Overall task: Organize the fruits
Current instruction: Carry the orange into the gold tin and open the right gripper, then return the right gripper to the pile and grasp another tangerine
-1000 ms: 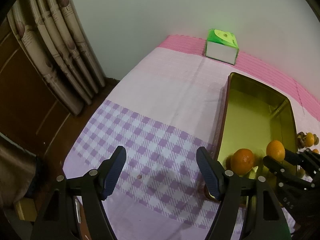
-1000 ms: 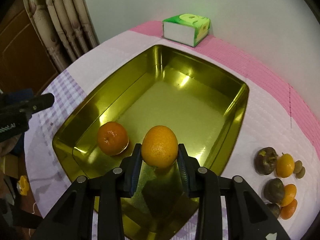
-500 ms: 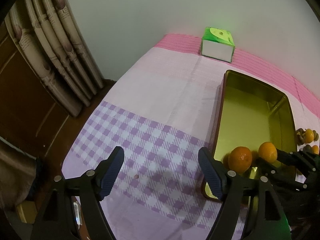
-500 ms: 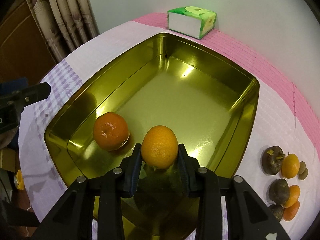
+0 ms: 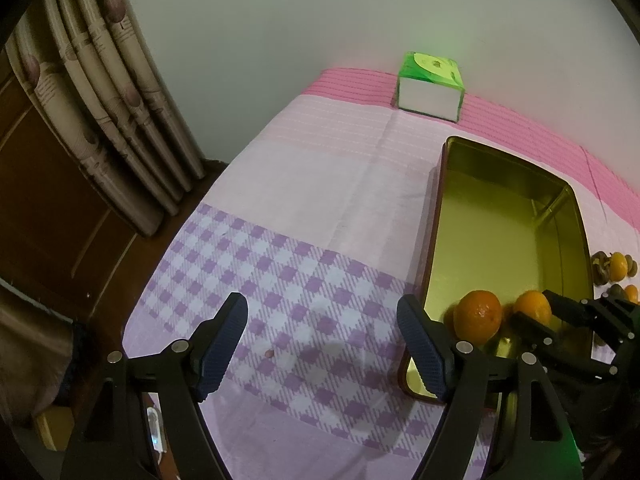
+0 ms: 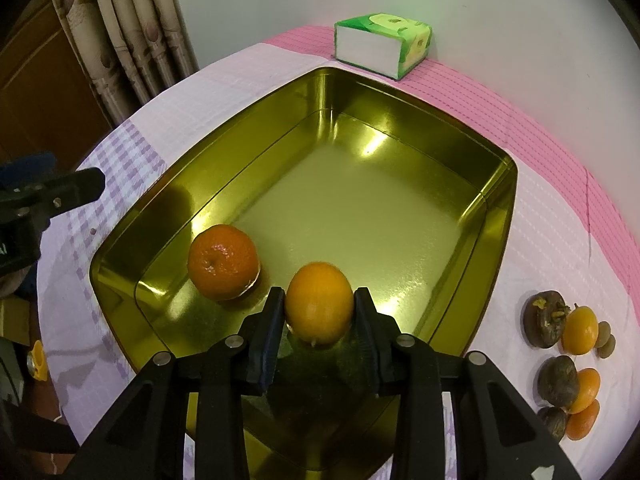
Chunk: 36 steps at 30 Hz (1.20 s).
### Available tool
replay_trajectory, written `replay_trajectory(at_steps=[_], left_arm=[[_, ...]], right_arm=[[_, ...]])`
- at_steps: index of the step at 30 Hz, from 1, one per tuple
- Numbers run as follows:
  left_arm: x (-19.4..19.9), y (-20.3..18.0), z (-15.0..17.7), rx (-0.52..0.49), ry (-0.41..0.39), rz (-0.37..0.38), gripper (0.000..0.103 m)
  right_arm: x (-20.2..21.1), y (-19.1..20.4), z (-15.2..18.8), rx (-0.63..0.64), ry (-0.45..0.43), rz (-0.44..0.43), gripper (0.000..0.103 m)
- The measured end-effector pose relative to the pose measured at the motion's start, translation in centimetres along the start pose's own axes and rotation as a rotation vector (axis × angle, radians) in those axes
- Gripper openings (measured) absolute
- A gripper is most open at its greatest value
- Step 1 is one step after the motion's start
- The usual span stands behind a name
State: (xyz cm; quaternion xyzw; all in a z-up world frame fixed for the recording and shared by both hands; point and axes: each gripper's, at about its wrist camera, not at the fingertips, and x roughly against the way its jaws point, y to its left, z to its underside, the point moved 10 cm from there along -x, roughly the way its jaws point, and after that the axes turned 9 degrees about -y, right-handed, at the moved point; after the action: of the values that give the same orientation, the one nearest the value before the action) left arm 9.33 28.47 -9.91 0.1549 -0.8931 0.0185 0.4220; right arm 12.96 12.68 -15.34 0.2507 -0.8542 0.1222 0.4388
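My right fingers [image 6: 319, 316] pinch a yellow orange [image 6: 319, 303] low inside the gold tin [image 6: 498, 216], beside a tangerine [image 6: 223, 262] — ready to release. Left fingers [image 5: 322, 346] hover spread, empty, above the tabletop [image 5: 320, 208].

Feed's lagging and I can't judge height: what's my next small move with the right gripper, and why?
Probably lower slightly and open the right gripper: it is shut on the orange, already inside the gold tin near the tangerine, seemingly just off the floor.
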Motion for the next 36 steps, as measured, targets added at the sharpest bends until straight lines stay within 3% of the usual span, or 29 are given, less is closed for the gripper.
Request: replay_trajectory(at_steps=[8,18,27,36], left_arm=[[0.2,-0.7,-0.2,-0.027,-0.010,0.015,0.078],[0.4,-0.9,-0.3,-0.034,-0.014,0.020,0.079],[0.4,-1.0,-0.4,-0.038,-0.015,0.019,0.079],[1.0,-1.8,-0.5,-0.077,-0.037,0.023,0.079]], right_arm=[[2.0,-0.7,-1.3,-0.039,-0.053,-0.008,0.042],[7.3,-3.5,-1.5,-0.106,-0.145,0.001,0.048],[12.2,-11.5,3.2,-0.205,-0.164,0.136,0.049],[14.6,-19.8,10.8,-0.344,-0.112,0.262,0.049]])
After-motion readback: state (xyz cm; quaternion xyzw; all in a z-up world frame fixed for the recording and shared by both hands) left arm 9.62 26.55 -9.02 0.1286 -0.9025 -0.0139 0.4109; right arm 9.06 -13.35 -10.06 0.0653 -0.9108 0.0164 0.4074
